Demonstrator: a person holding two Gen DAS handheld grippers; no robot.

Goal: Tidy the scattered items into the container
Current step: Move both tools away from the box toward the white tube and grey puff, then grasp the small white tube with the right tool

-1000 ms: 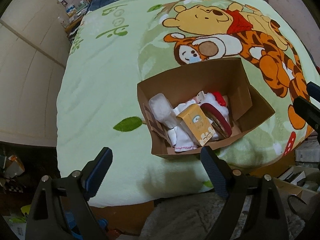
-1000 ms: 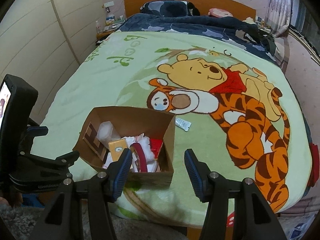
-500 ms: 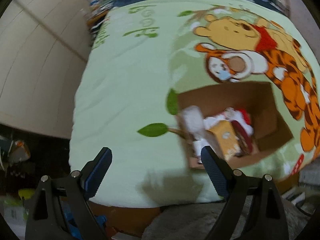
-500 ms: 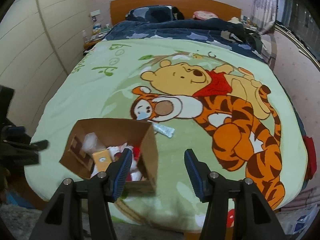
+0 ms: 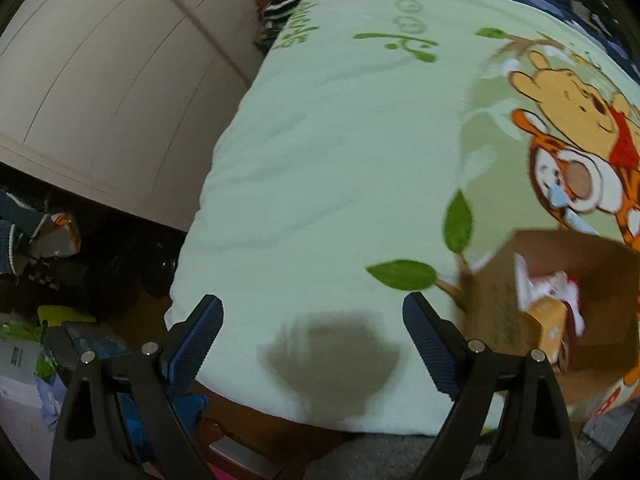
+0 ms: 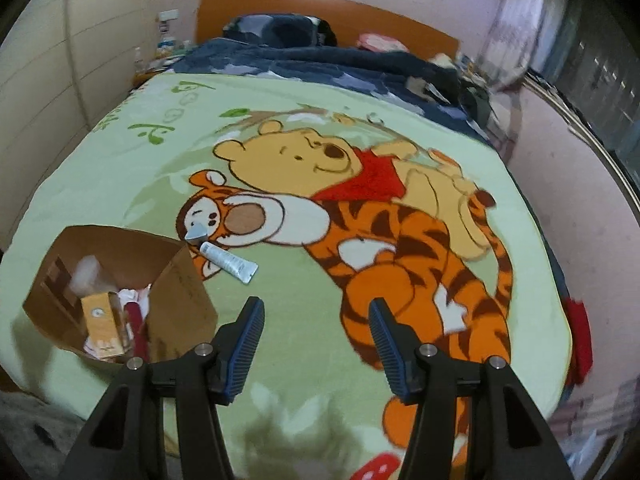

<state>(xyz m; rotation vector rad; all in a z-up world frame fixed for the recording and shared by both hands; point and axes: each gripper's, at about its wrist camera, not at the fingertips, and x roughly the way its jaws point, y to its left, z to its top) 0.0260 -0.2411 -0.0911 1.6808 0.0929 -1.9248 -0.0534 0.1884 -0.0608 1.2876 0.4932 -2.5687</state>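
Observation:
A brown cardboard box (image 6: pixel 176 280) sits on the green cartoon blanket near the bed's front left corner, holding an orange carton (image 6: pixel 102 322), a red item and white cloth. A white tube (image 6: pixel 229 261) lies on the blanket just right of the box's far corner. My right gripper (image 6: pixel 316 320) is open and empty, hovering in front of the tube and right of the box. In the left wrist view the box (image 5: pixel 496 312) shows at the right edge, with the tube (image 5: pixel 578 222) partly visible behind it. My left gripper (image 5: pixel 312 320) is open and empty over bare blanket, left of the box.
The blanket (image 6: pixel 132 176) covers most of the bed; a dark blue duvet (image 6: pixel 304 64) and wooden headboard (image 6: pixel 384 24) lie at the far end. A panelled wall (image 5: pixel 104 80) runs along the left side. Clutter (image 5: pixel 52 236) sits on the dark floor at the lower left.
Both grippers have swung away from the box: the left one to the left, so the box slid to its right edge; the right one to the right, bringing the tube into fuller view.

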